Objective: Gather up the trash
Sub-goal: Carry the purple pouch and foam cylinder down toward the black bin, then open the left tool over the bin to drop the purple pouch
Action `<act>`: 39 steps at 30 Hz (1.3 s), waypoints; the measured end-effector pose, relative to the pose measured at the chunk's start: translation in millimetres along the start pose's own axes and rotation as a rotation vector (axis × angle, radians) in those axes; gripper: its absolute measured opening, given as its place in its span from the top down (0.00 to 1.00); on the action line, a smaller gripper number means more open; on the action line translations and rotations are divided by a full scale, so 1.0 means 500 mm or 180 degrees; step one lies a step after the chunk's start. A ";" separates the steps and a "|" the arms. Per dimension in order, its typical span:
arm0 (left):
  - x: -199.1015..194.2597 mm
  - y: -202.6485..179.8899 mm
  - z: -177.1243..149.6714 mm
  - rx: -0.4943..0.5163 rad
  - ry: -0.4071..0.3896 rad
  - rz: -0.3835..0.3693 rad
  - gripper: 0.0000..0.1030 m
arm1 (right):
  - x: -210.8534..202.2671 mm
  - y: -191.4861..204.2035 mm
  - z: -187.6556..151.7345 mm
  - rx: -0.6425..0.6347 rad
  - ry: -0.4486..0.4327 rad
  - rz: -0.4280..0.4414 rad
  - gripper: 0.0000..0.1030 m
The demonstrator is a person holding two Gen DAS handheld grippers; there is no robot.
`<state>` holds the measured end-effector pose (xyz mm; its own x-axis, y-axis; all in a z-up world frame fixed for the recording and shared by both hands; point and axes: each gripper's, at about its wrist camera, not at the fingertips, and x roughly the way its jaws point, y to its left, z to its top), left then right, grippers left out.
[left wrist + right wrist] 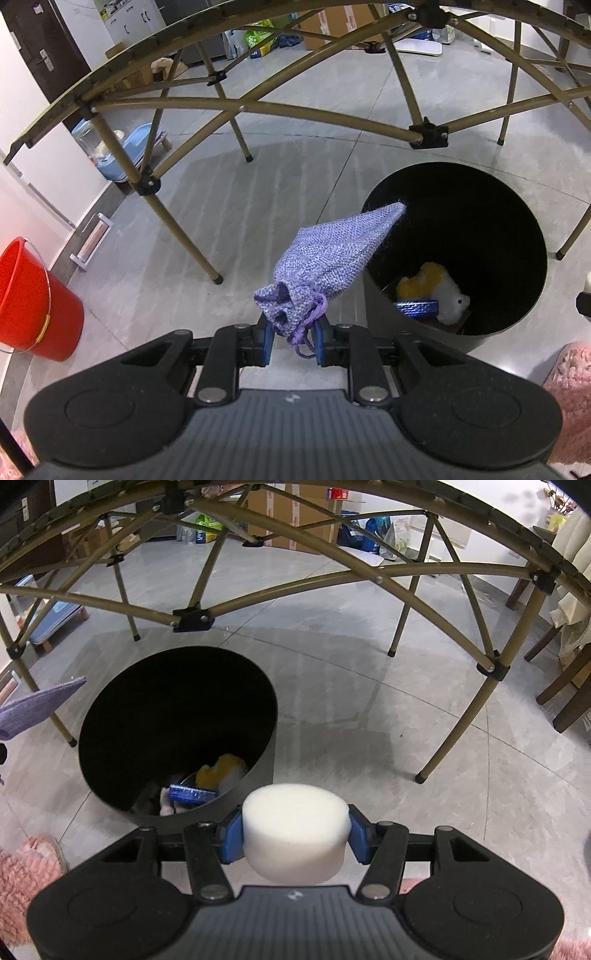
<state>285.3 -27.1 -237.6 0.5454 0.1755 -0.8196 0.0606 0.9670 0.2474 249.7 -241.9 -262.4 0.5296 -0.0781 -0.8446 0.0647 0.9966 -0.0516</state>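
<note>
Holding two pieces of trash, I am standing over a black bin on a grey tiled floor. My left gripper [291, 341] is pinching the gathered neck of a purple drawstring pouch [325, 258] between nearly closed blue pads, and the pouch is sticking out ahead of the fingers, its far corner reaching over the rim of the black bin [417, 325], which sits ahead and to the right of this gripper. My right gripper [295, 836] is squeezing a white foam puck [295, 830] at a middling width; from here the bin is lying ahead and to the left. Only the left view is showing a red bucket [40, 306] off to the left. Only the right view is showing dark wooden chair legs [561, 686] far right. Both are showing a yellow-and-white plush toy [436, 291] and a blue wrapper [192, 794] inside the bin, beneath a tan folding table frame [258, 109].
</note>
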 end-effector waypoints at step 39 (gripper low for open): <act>0.109 -0.233 0.123 0.0213 0.0316 -0.0491 0.80 | 0.096 -0.092 0.054 0.0446 0.0033 -0.0322 0.46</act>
<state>359.3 -141.6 -279.5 0.4405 0.0468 -0.8965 0.1942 0.9700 0.1460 294.8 -292.2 -285.9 0.5056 -0.1769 -0.8444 0.2350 0.9700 -0.0624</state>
